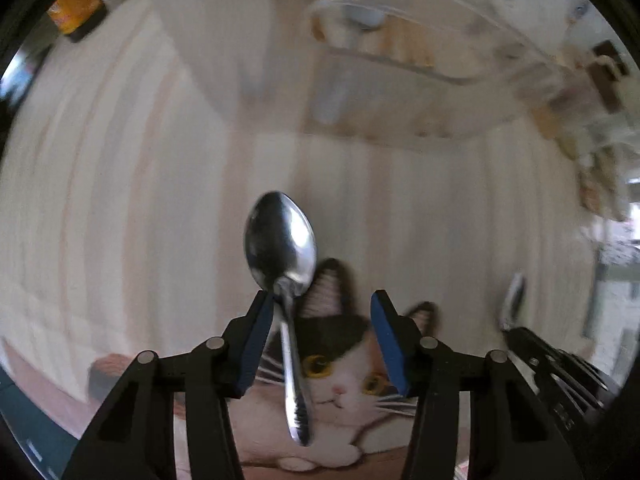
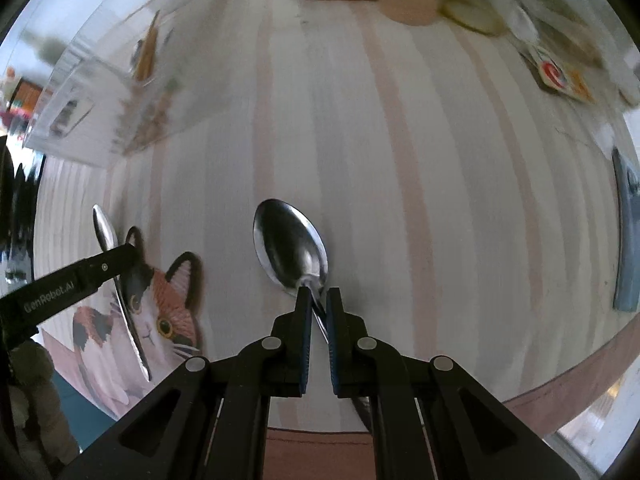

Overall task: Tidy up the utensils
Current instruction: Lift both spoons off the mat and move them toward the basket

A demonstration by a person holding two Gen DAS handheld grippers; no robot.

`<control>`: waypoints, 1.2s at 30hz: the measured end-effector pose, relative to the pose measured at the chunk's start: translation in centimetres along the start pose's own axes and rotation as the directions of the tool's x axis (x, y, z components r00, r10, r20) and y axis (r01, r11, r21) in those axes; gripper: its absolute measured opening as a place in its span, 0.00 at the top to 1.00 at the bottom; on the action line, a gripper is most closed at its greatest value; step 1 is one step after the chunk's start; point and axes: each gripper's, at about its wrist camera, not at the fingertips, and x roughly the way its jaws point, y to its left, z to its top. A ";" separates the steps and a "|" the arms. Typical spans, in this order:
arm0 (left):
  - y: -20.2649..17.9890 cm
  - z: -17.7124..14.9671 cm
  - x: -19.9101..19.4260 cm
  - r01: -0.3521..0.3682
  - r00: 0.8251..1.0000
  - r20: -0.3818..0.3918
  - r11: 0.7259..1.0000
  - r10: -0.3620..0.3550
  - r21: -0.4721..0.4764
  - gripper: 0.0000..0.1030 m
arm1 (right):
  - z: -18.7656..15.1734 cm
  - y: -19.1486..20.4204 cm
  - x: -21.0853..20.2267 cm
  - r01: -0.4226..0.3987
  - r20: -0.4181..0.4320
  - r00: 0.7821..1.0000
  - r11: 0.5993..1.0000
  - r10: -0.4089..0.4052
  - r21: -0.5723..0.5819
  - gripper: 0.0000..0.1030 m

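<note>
In the left wrist view my left gripper stands open above the table. A steel spoon leans against its left pad, bowl up, handle hanging down over the cat picture. In the right wrist view my right gripper is shut on the neck of a second steel spoon, bowl pointing away. The first spoon and the left gripper's finger show at the left of that view. A clear utensil tray lies further back, blurred; it also shows in the right wrist view.
A striped cloth covers the table, with a cat picture at its near edge. A blue-grey object lies at the right. Jars, a coaster and packets sit along the far side. The right gripper shows at the lower right.
</note>
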 end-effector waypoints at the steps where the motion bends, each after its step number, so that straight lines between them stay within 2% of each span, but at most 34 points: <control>1: 0.1 0.0 -0.1 0.008 1.000 0.000 1.000 -0.008 -0.010 0.55 | 0.0 -0.4 0.0 -0.004 -0.002 1.000 1.000 0.004 0.009 0.92; 4: 1.1 -0.1 -0.9 0.004 1.000 0.011 1.000 -0.003 -0.030 0.54 | 0.1 -2.0 0.4 -0.073 -0.051 0.996 0.997 0.075 0.034 0.90; 5: 2.6 -0.9 -1.4 -0.006 1.000 0.010 1.000 0.006 -0.031 0.54 | 0.2 -2.3 0.4 -0.093 -0.061 0.993 0.995 0.096 0.046 0.88; 7: 3.5 -2.3 -1.5 -0.039 0.999 0.008 0.999 0.039 -0.024 0.54 | 0.3 -3.6 0.4 -0.177 -0.070 0.981 0.980 0.183 0.091 0.68; 8: 3.7 -2.5 -1.5 -0.052 0.999 0.005 0.998 0.053 -0.021 0.54 | 0.4 -3.9 0.2 -0.193 -0.060 0.978 0.976 0.199 0.098 0.64; 10: 4.9 -3.0 -1.5 -0.067 0.998 -0.008 0.997 0.067 -0.025 0.54 | 0.3 -4.3 0.0 -0.197 -0.041 0.979 0.977 0.201 0.085 0.61; 14: 5.2 -3.2 -1.2 -0.077 0.997 -0.007 0.997 0.077 -0.017 0.52 | -0.4 -2.1 0.2 -0.109 -0.035 0.994 0.993 0.108 -0.043 0.61; 15: 5.0 -3.6 -1.0 -0.087 0.996 -0.004 0.996 0.087 -0.006 0.52 | -0.6 -1.1 0.2 -0.067 -0.018 0.998 0.992 0.065 -0.103 0.62; 17: 4.7 -4.1 -0.5 -0.101 0.995 0.002 0.995 0.101 0.012 0.52 | -1.2 0.7 0.4 0.028 0.023 0.999 0.981 -0.024 -0.189 0.71; 19: 2.2 -5.1 -0.2 -0.113 0.994 0.010 0.993 0.112 0.024 0.52 | -1.5 1.7 0.6 0.128 0.077 0.990 0.966 -0.114 -0.222 0.89; 21: 0.9 -4.3 0.1 -0.132 0.991 0.017 0.991 0.131 0.032 0.52 | -1.3 1.8 0.6 0.146 0.108 0.986 0.971 -0.127 -0.187 0.93; 26: -1.9 -3.0 0.7 -0.177 0.984 0.043 0.983 0.175 0.050 0.50 | -0.7 1.3 0.6 0.111 0.104 0.990 0.986 -0.098 -0.126 0.93; 27: -2.5 -2.8 0.8 -0.179 0.983 0.056 0.982 0.176 0.058 0.51 | -0.7 1.4 0.7 0.109 0.102 0.990 0.986 -0.096 -0.128 0.93; 28: -2.9 -2.7 0.8 -0.180 0.982 0.068 0.981 0.175 0.067 0.58 | -0.7 1.5 0.8 0.105 0.101 0.991 0.986 -0.093 -0.129 0.93; 29: -3.4 -2.8 0.9 -0.179 0.982 0.073 0.981 0.174 0.077 0.71 | -0.7 1.6 0.8 0.104 0.099 0.991 0.985 -0.091 -0.135 0.93; 31: -4.7 -2.4 1.3 -0.182 0.982 0.078 0.976 0.173 0.116 0.87 | -0.7 1.4 0.9 0.099 0.094 0.992 0.985 -0.087 -0.139 0.93; 34: -6.1 -2.9 1.9 -0.196 0.980 0.077 0.968 0.186 0.156 0.95 | -0.7 1.1 1.0 0.095 0.088 0.993 0.986 -0.084 -0.134 0.93; 36: -6.7 -3.7 2.2 -0.195 0.980 0.073 0.967 0.185 0.162 0.96 | -0.6 1.1 0.9 0.094 0.084 0.993 0.988 -0.083 -0.127 0.93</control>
